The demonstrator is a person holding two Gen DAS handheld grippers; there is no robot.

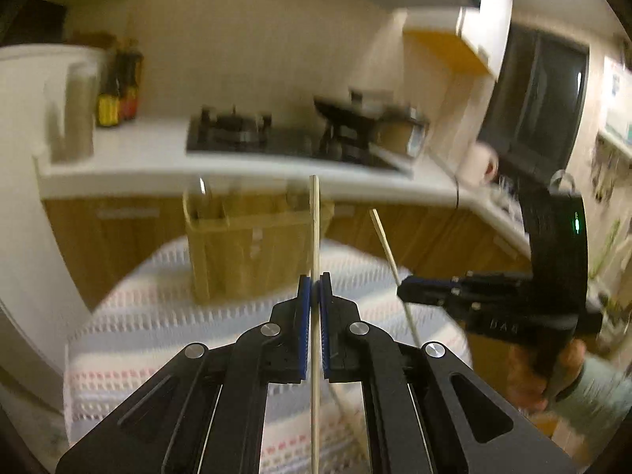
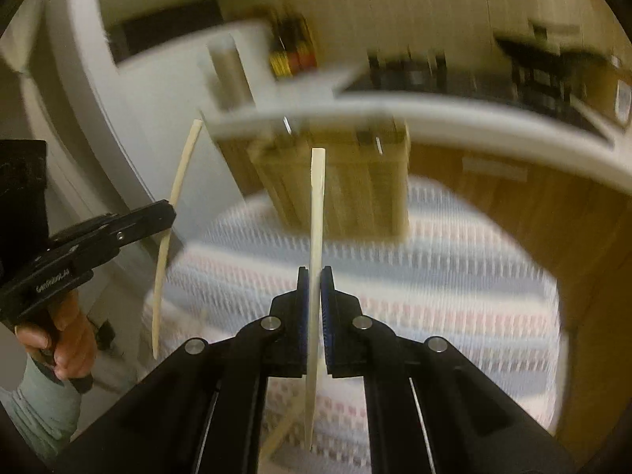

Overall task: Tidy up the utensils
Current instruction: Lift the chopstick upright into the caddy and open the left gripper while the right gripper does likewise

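The left gripper (image 1: 315, 290) fills the foreground of its own view, its blue pads (image 1: 303, 316) pressed together on a pale chopstick (image 1: 315, 237) that stands nearly upright, running from below the linkage to well above the fingertips. The right gripper (image 2: 315, 288) is likewise clamped on a second chopstick (image 2: 317, 205), also close to vertical, its blunt end uppermost. Each tool shows in the other's view: the right one at the right edge of the left view, gripped by a hand (image 1: 541, 371) in a pale sleeve, the left one at the left edge of the right view. Beyond both fingertips a wooden utensil holder (image 1: 245, 245) stands on a striped woven cloth (image 1: 158, 316), with blurred metal handles rising from its compartments. Behind it runs a white kitchen counter (image 1: 158, 150) with a black stove (image 1: 245, 134).
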